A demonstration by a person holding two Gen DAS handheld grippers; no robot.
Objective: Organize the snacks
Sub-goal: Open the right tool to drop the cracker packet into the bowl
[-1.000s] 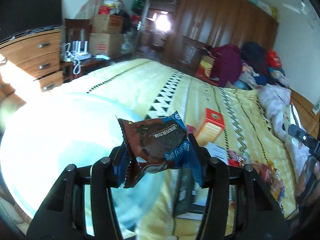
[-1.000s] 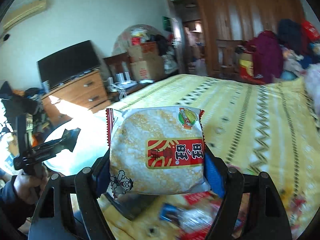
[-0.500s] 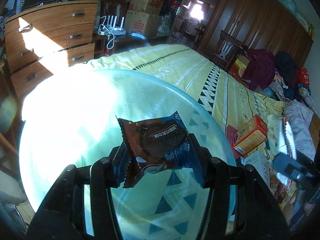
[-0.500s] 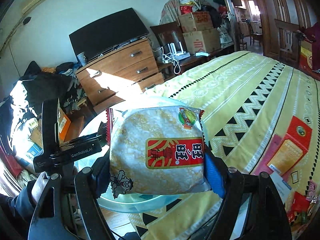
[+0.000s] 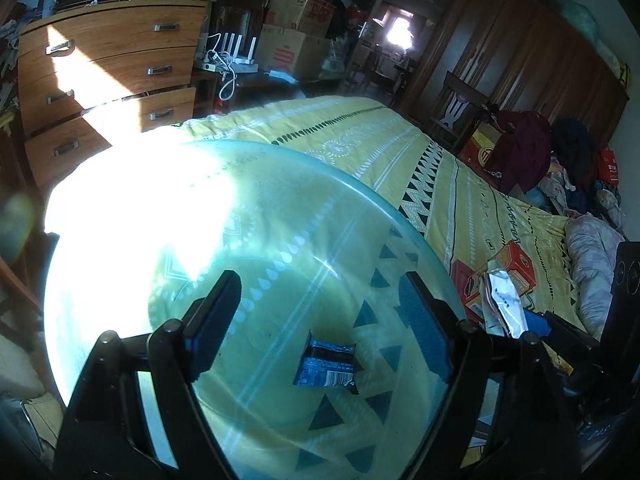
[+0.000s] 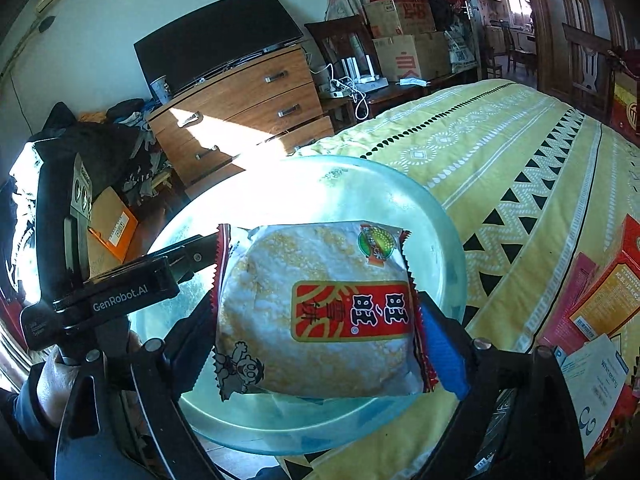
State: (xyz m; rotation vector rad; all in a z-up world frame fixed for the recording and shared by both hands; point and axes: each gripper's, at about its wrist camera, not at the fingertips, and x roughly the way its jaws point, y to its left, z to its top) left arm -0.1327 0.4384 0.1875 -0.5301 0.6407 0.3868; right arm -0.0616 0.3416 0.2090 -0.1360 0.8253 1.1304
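The left gripper (image 5: 316, 308) is hanging over the big clear bowl (image 5: 372, 188) that is sitting on the yellow patterned bedspread (image 5: 472, 184). Its jaws are opening wide, with nothing between them. Below the gap, the small blue cookie packet (image 5: 326, 364) is lying loose inside the bowl, apart from both pads, and only the left wrist view is showing it. The packet is sitting nearly square-on, its crimped ends facing up and down in the picture, its printed barcode side facing the camera. To the right of the bowl, that view is also catching the orange box (image 5: 516, 268) on the bedspread and the edge of the white rice cracker bag (image 5: 502, 304).

The right wrist view is showing what the other cannot: a hand (image 6: 52, 376) gripping the left gripper (image 6: 192, 252) from the left side, with the wooden dresser (image 6: 240, 112) behind. In front, the right gripper (image 6: 320, 320) is opening its jaws too, and the rice cracker bag (image 6: 320, 312) is sitting between them over the bowl (image 6: 452, 240); whether the pads are pressing it, I cannot tell. The bag's long axis is running left to right, serrated ends toward each finger, red label upright toward the camera. Flat boxes (image 6: 600, 292) are lying on the bedspread (image 6: 520, 152) at far right.
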